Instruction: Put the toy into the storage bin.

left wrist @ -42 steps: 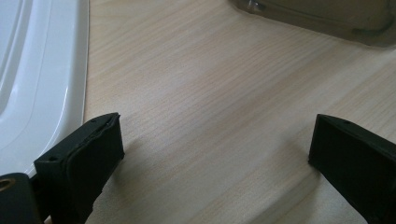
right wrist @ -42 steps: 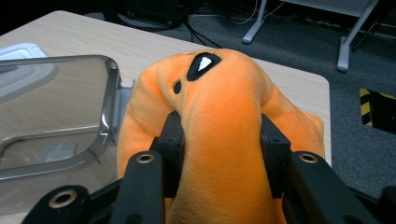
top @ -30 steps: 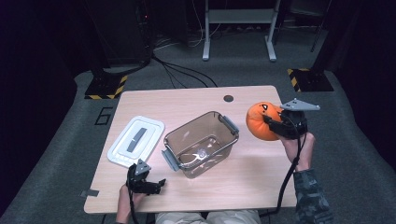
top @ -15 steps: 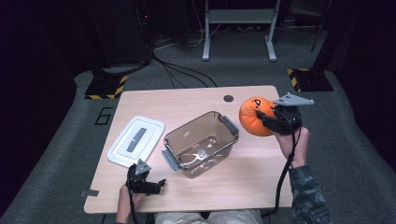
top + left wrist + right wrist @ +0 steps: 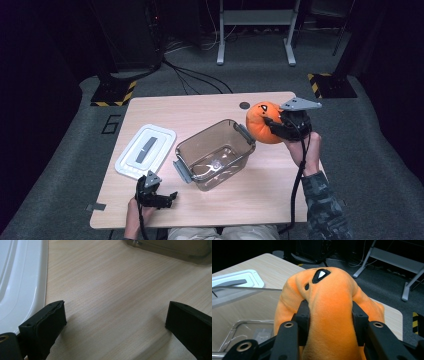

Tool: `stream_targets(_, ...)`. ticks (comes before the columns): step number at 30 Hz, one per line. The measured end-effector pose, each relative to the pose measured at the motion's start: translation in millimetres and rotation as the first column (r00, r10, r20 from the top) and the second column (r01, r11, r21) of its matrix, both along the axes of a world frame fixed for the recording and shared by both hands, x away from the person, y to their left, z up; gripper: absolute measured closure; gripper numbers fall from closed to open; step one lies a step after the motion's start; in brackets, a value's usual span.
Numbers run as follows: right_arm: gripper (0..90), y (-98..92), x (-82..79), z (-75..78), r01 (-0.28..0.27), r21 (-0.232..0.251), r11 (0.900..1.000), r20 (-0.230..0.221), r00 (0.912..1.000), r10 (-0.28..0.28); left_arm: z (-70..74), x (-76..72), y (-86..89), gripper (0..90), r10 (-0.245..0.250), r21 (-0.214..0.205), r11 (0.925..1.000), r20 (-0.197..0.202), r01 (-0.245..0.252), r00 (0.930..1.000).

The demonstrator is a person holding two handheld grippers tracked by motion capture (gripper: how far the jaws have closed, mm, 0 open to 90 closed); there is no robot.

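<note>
An orange plush pumpkin (image 5: 261, 123) with black face marks hangs above the table's right side, beside the far end of a clear plastic bin (image 5: 214, 153). My right gripper (image 5: 274, 126) is shut on the pumpkin (image 5: 329, 307), whose soft body bulges between the squeezing fingers (image 5: 302, 318). The bin (image 5: 242, 312) lies below and to the left in the right gripper view, with a small clear item (image 5: 216, 165) on its floor. My left gripper (image 5: 170, 198) rests near the table's front edge. Its jaws stand wide open over bare wood (image 5: 112, 302).
A white lid (image 5: 145, 150) with a grey handle lies left of the bin; its rim (image 5: 22, 285) sits close by the left gripper. A round hole (image 5: 244, 105) marks the table's far side. Cables and a metal stand's legs (image 5: 255, 35) are on the floor behind.
My right gripper has carried the pumpkin leftward and a little up, closer to the bin. The left gripper has stayed put.
</note>
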State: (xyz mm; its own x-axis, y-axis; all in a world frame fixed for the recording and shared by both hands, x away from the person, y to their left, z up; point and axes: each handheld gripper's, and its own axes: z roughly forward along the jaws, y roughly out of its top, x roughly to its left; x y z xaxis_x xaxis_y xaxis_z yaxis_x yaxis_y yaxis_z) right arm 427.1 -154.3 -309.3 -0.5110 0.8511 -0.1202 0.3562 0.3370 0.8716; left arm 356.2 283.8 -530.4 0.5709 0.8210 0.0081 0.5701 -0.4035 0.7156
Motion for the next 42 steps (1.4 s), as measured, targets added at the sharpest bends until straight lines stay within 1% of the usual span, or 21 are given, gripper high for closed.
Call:
stream_targets(6, 60.2, 11.0, 0.0, 3.1, -0.026, -0.008, 0.9996, 0.005, 0.9997, 0.026, 0.0, 0.0, 0.0, 2.9, 0.000, 0.000, 1.0000, 0.000, 0.000, 1.0000)
stream_targets(11, 60.0, 19.1, 0.1, 5.6, -0.043, -0.004, 0.9990, 0.008, 0.9990, 0.043, 0.0, 0.0, 0.0, 2.9, 0.000, 0.000, 1.0000, 0.000, 0.000, 1.0000)
stream_targets(15, 59.9, 26.2, 1.2, 6.1, -0.060, -0.003, 0.9982, 0.002, 0.9982, 0.060, -0.1, 0.0, 0.0, 2.9, 0.000, 0.000, 1.0000, 0.001, 0.000, 1.0000)
stream_targets(20, 59.7, 33.5, 2.6, 6.0, -0.076, -0.009, 0.9971, 0.004, 0.9971, 0.076, -0.2, 0.0, -0.3, 2.9, 0.003, -0.004, 1.0000, 0.002, -0.003, 1.0000)
stream_targets(21, 59.7, 36.8, 2.5, 6.0, -0.078, -0.010, 0.9969, -0.004, 0.9969, 0.078, -0.1, 0.0, 0.0, 3.0, 0.001, -0.001, 1.0000, 0.001, -0.001, 1.0000)
stream_targets(26, 59.5, 43.2, 3.2, 5.7, -0.095, -0.016, 0.9953, -0.001, 0.9954, 0.095, 0.0, 0.0, 0.0, 3.0, 0.000, 0.000, 1.0000, 0.001, 0.000, 1.0000)
stream_targets(32, 59.3, 54.4, 4.6, 3.9, -0.120, -0.022, 0.9925, -0.011, 0.9927, 0.120, -0.2, -0.1, -0.3, 3.0, 0.003, -0.004, 1.0000, 0.001, -0.003, 1.0000)
stream_targets(42, 58.9, 67.5, 6.4, 0.2, -0.150, -0.027, 0.9883, -0.024, 0.9885, 0.149, -0.3, -0.1, -0.2, 3.0, 0.003, -0.003, 1.0000, 0.002, -0.003, 1.0000)
